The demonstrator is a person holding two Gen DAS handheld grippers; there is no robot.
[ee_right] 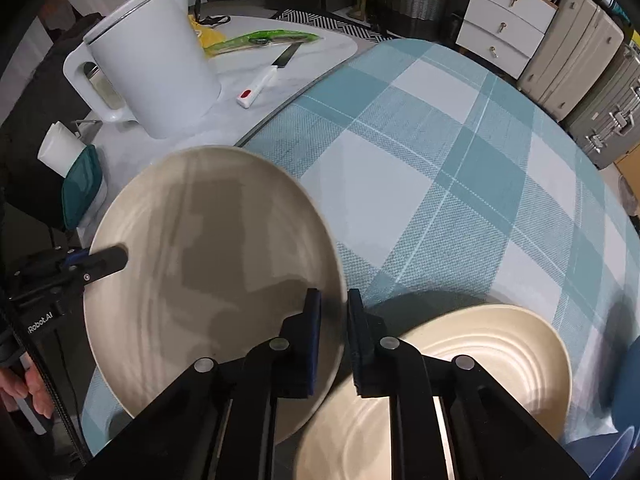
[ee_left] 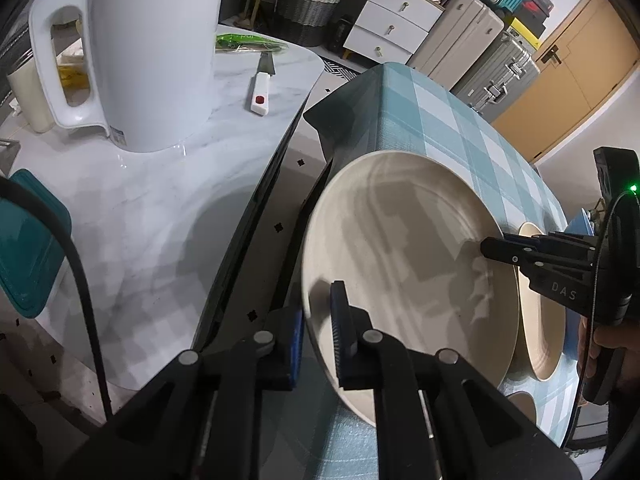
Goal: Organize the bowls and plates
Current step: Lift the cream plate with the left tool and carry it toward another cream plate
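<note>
My left claw [ee_left: 320,332] is clenched on the near-left rim of the large cream plate [ee_left: 400,256], one pad above and one under the edge, and my right claw [ee_right: 334,336] pinches the opposite rim the same way. I hold it at both sides because a plate this wide would tip or twist from a single pinch. The plate is over the left part of the checked cloth [ee_right: 440,160] on the worktop, and it seems raised a little, though the fisheye makes that hard to judge. Just to its right a ridged cream dish [ee_right: 480,352] rests on the cloth, partly tucked under the plate's edge, likely the stacking partner. Beyond, on the marble worktop [ee_left: 168,208], stand a white kettle [ee_left: 152,52] and a knife [ee_left: 262,88], well apart from my grip.
</note>
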